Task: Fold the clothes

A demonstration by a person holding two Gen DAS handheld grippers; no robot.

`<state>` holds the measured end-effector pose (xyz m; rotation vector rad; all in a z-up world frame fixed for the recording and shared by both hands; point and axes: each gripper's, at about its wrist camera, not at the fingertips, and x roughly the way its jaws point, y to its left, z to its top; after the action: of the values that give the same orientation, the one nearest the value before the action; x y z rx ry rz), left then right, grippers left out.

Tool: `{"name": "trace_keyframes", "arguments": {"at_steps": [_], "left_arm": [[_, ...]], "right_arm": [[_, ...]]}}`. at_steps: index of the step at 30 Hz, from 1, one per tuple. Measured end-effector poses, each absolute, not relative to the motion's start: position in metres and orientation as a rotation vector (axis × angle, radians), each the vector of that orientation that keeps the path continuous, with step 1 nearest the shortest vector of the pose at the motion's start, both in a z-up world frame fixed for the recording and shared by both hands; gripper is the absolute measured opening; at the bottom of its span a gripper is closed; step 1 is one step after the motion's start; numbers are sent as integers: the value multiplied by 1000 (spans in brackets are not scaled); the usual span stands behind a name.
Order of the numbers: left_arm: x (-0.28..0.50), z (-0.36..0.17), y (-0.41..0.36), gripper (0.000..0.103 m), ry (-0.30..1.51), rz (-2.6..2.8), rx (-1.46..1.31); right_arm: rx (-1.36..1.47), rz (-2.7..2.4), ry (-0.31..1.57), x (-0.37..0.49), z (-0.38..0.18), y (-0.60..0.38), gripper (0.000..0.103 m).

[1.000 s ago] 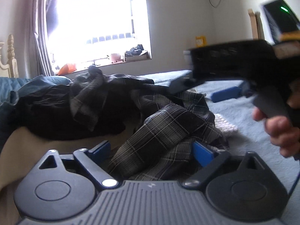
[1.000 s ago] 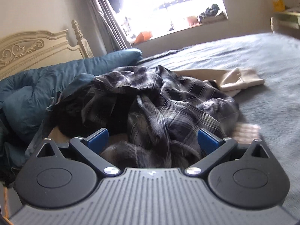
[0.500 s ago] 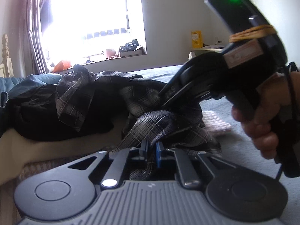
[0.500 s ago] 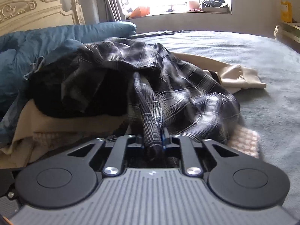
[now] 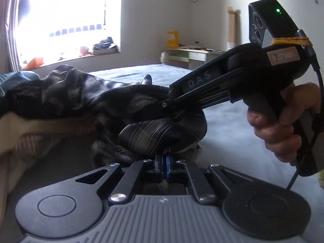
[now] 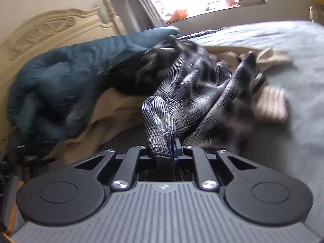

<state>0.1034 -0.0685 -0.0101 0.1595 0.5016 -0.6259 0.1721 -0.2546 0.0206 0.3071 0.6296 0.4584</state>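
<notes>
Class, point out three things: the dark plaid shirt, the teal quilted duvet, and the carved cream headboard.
Dark plaid shirt [image 6: 194, 101]: right wrist view, bunched middle.
Teal quilted duvet [image 6: 60, 85]: right wrist view, central folds.
Carved cream headboard [image 6: 50, 28]: right wrist view, carved panel.

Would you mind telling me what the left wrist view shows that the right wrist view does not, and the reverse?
Only the left wrist view shows the right gripper from outside, the hand holding it, and a desk by the far wall. Only the right wrist view shows the carved headboard and the blue duvet spread out. Both show the plaid shirt, pinched in each gripper, on the bed under the window.
</notes>
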Motion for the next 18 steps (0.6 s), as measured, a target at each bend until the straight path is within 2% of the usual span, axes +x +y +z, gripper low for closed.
{"name": "trace_keyframes", "arguments": {"at_steps": [12, 18], "left_arm": [[-52, -11, -26, 4, 551, -757, 12], [-130, -20, -30, 5, 579, -837, 10]], "right_arm": [[527, 664, 582, -11, 6, -261, 10], [607, 662, 556, -102, -17, -265, 10]]}}
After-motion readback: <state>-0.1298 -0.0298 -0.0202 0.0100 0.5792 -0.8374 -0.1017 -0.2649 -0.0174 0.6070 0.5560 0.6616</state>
